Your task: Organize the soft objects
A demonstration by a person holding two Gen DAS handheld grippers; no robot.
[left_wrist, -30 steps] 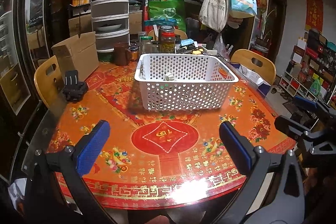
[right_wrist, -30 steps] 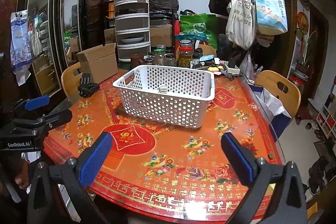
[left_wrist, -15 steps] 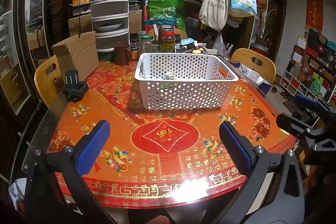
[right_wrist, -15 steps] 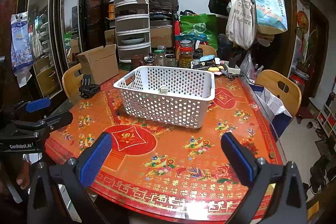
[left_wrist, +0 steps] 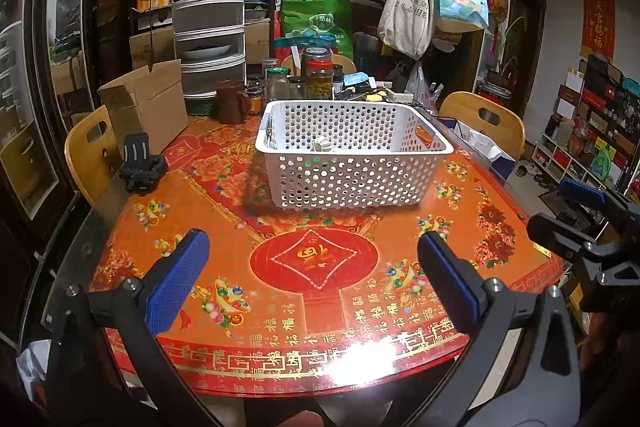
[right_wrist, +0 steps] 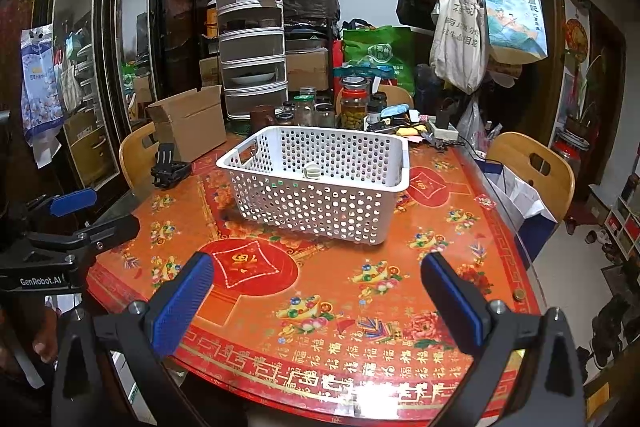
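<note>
white plastic basket [left_wrist: 352, 163] at 12 o'clock, left gripper [left_wrist: 312, 275] and right gripper [right_wrist: 316, 299] both gaping wide, holding nothing; no soft objects in view, so risk is bumping the light basket.

White perforated plastic basket [left_wrist: 352, 163] dotted with round holes, small cream ribbed object [left_wrist: 322, 145] inside. Round glass-topped table [left_wrist: 224, 227] in orange and red, patterned with peonies, gold ingots, a red central medallion and gold characters along a red border. Black two-finger left gripper [left_wrist: 312, 271] with blue textured pads [left_wrist: 176, 279]; black two-finger right gripper [right_wrist: 318, 297] with same blue pads [right_wrist: 182, 303]. Plain brown cardboard box [left_wrist: 146, 103]. Black folded strap mount [left_wrist: 140, 163]. Light wooden chairs [left_wrist: 486, 117]. Green shopping bag [right_wrist: 380, 61] with pale round logo. Cream tote bag [right_wrist: 460, 43] with dark lettering. White tiered storage rack [right_wrist: 252, 47].
</note>
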